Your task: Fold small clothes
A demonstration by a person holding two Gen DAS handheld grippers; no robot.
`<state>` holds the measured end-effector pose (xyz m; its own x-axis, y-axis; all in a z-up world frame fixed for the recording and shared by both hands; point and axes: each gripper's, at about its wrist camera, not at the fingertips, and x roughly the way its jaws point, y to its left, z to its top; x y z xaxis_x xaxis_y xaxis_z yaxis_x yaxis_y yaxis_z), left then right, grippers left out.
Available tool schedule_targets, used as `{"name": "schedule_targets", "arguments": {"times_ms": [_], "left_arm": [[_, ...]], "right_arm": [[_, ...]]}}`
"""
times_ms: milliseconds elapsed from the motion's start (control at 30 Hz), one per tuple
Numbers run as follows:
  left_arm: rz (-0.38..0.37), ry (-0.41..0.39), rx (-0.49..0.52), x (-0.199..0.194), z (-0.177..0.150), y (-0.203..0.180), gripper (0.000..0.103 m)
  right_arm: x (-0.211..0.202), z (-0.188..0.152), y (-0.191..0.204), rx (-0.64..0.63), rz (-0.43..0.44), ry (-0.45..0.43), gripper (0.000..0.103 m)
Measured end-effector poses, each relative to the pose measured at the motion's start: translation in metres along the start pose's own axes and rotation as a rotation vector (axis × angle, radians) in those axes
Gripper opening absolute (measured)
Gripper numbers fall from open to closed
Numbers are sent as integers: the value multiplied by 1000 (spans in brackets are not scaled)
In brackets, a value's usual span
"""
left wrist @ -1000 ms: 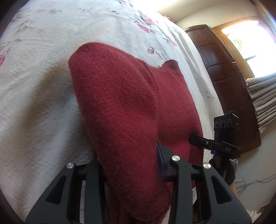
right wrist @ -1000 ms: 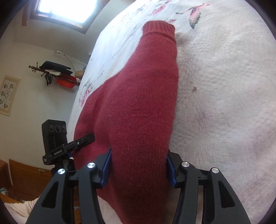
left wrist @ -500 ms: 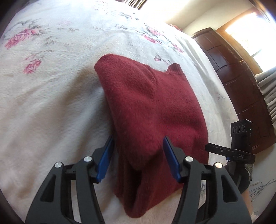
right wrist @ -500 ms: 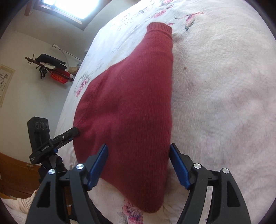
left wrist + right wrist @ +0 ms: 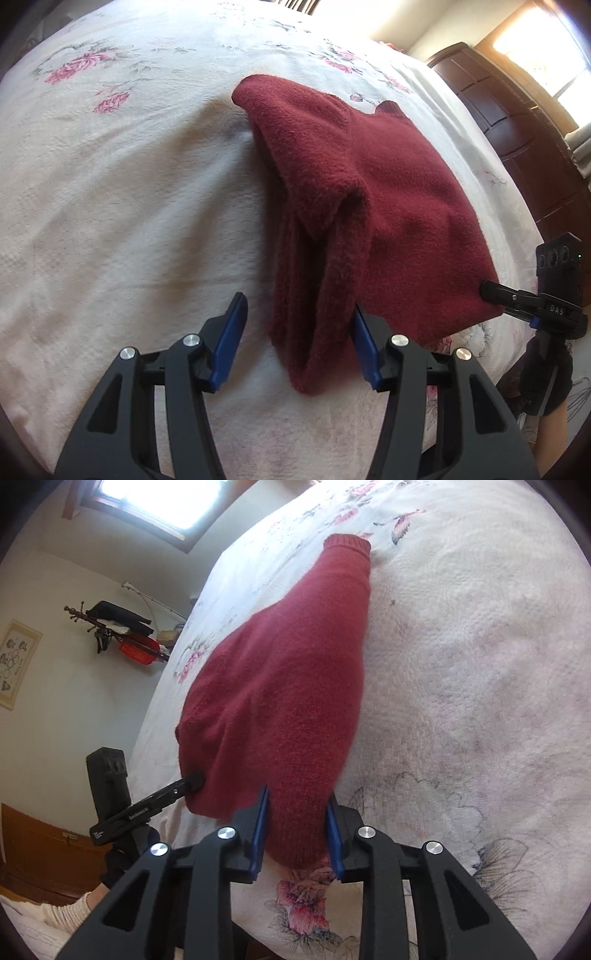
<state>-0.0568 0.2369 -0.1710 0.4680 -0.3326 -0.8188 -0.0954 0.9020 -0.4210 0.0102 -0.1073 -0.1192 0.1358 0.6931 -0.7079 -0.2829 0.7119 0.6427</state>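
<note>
A floral bedspread (image 5: pixel 110 192) carries the red sweater (image 5: pixel 388 206); the left gripper (image 5: pixel 295 347) gapes around its fold, the right gripper (image 5: pixel 297 834) pinches its hem.

1. Left gripper (image 5: pixel 297 338): jaws spread wide, hovering low, only its right pad touching cloth.
2. Right gripper (image 5: pixel 297 825): jaws narrower, both blue pads (image 5: pixel 259 830) pressed against the fabric between them.

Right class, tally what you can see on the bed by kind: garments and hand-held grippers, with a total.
Red knitted jumpers: 1
Hand-held grippers: 2, left hand-held gripper and right hand-held gripper
Total: 3
</note>
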Motion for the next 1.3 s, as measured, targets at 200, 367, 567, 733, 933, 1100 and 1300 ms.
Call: {"name": "schedule_targets", "arguments": {"times_ms": [200,367,567,733,933,1100,1300], "left_arm": [[17,22,-17,12,-10,7,58],[27,8,5,13,-14,6,60],[54,0,-7,-2,-26,8,65],[94,3,-20,-20,-37,6,68],[162,-17,-24,-48,-43,-6,74],[217,-53,-20,-75,-45,-17,79],[240,-68,-7,-95,-45,-35,82]], "right_arm": [[13,-11,-18,61,-44,20,27],[22,-16,-31,123,-46,13,34],[15,-27,-15,98,-139,-5,54],[15,-42,15,22,-297,6,78],[10,-49,53,-31,-429,-3,94],[-10,-51,80,-49,-483,-66,95],[-31,-52,112,-103,-564,-133,99]]}}
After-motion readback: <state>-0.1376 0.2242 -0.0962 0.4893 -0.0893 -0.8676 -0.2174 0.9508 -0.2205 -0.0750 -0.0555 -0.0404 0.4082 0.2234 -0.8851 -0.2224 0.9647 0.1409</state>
